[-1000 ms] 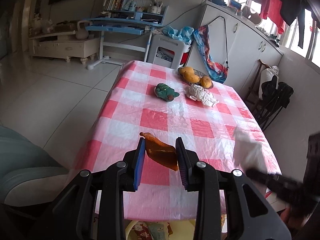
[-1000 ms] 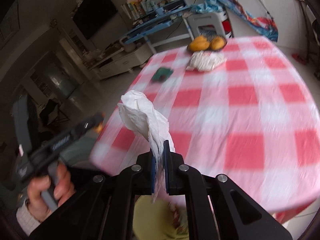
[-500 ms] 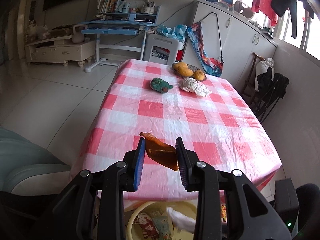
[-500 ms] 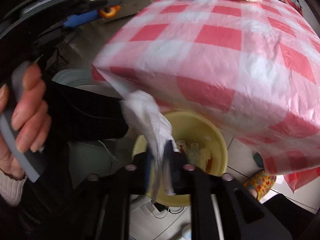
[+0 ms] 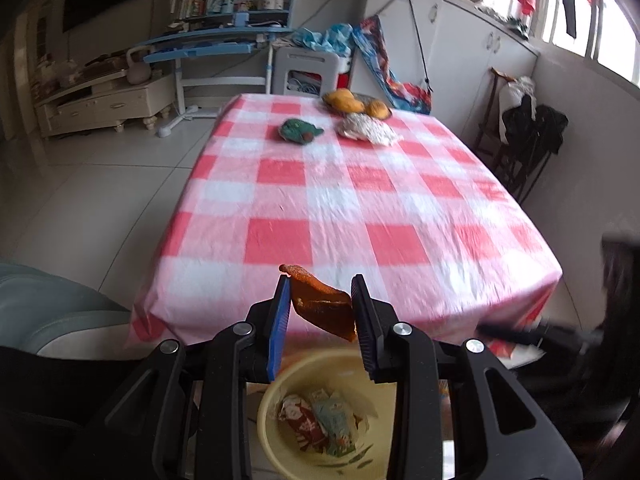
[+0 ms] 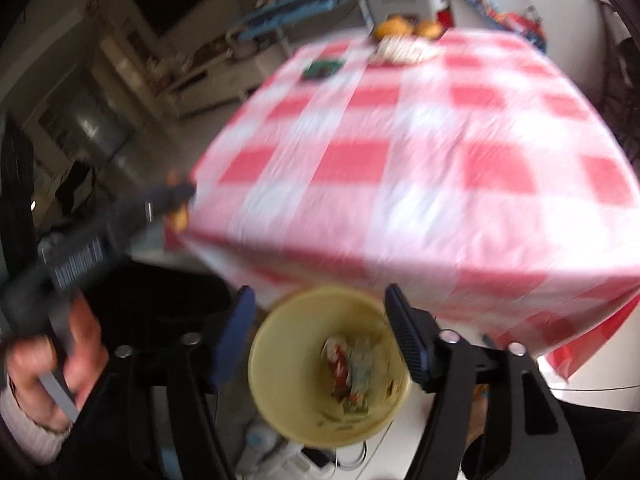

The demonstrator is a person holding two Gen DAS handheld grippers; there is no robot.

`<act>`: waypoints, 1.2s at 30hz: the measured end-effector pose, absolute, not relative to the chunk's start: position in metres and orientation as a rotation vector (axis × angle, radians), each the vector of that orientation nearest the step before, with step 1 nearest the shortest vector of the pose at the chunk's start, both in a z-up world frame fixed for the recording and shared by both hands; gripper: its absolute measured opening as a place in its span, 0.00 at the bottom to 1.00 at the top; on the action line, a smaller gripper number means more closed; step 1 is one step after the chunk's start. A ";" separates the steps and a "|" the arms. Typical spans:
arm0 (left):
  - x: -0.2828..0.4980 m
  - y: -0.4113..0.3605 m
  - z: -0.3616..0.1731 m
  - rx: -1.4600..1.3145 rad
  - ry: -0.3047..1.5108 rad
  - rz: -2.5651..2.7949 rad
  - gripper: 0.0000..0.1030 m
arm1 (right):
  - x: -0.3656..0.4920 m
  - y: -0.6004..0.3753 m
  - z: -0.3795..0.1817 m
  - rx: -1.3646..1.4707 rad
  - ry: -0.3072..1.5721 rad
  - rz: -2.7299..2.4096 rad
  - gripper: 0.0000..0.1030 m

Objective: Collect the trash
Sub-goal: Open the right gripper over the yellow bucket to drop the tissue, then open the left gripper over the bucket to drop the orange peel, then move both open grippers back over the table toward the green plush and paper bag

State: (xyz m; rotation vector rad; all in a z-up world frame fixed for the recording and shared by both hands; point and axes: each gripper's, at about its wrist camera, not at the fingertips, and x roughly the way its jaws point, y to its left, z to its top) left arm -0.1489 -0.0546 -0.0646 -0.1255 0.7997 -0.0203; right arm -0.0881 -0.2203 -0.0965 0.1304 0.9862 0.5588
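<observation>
My left gripper (image 5: 320, 294) is shut on an orange-brown scrap (image 5: 324, 312), held over the near edge of the red-checked table (image 5: 280, 200). Below stands a yellow bin (image 5: 266, 416) with wrappers (image 5: 320, 426) inside. My right gripper (image 6: 319, 292) hovers over the same bin (image 6: 280, 380), its jaws opening wide with nothing between them. A hand (image 6: 60, 360) holds the left gripper (image 6: 176, 200) at the left of the right wrist view. At the table's far end lie a green wrapper (image 5: 298, 131) and a crumpled white paper (image 5: 366, 130).
A dish of orange fruit (image 5: 352, 104) sits at the far table edge. A grey seat (image 5: 48, 312) is on the left. A dark chair hung with clothes (image 5: 528, 132) stands on the right, and a blue desk (image 5: 216, 44) stands behind the table.
My right gripper swung from the table down over the bin and opened; the white tissue it held is gone from its jaws. My left gripper drew back to the table's near edge.
</observation>
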 end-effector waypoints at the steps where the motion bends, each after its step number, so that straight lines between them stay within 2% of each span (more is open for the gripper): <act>1: -0.151 -0.057 -0.066 -0.119 0.806 -0.025 0.29 | -0.088 -0.223 -0.093 0.141 0.968 0.548 0.66; 8: -0.164 -0.079 -0.081 -0.043 0.885 -0.066 0.31 | -0.087 -0.241 -0.085 0.195 0.904 0.493 0.69; 15: -0.166 -0.084 -0.085 -0.011 0.896 -0.051 0.48 | -0.088 -0.244 -0.085 0.200 0.900 0.478 0.73; 25: -0.163 -0.081 -0.087 -0.014 0.893 -0.026 0.60 | -0.089 -0.241 -0.088 0.183 0.904 0.470 0.76; 30: -0.163 -0.078 -0.086 -0.017 0.880 -0.002 0.70 | -0.089 -0.240 -0.089 0.176 0.909 0.465 0.79; 36: -0.161 -0.075 -0.087 -0.027 0.876 0.027 0.75 | -0.089 -0.238 -0.091 0.167 0.916 0.466 0.79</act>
